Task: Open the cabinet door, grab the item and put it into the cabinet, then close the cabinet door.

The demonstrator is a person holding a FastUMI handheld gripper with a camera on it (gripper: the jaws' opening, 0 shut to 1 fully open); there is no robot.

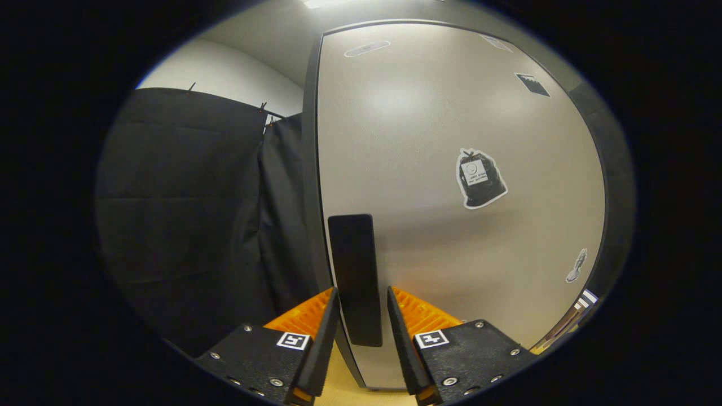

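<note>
Up close, a gripper (361, 316) faces a pale grey cabinet door (451, 169). Its two fingers stand apart on either side of the door's dark upright handle (354, 276), near the door's left edge, though I cannot tell whether they touch it. A bag-shaped sticker (480, 178) sits mid-door. Black cloth (192, 214) hangs left of the cabinet.

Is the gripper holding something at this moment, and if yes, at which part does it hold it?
The gripper has its fingers on either side of the lower part of the black handle on the grey cabinet door. Whether both fingers press on the handle cannot be told.
</note>
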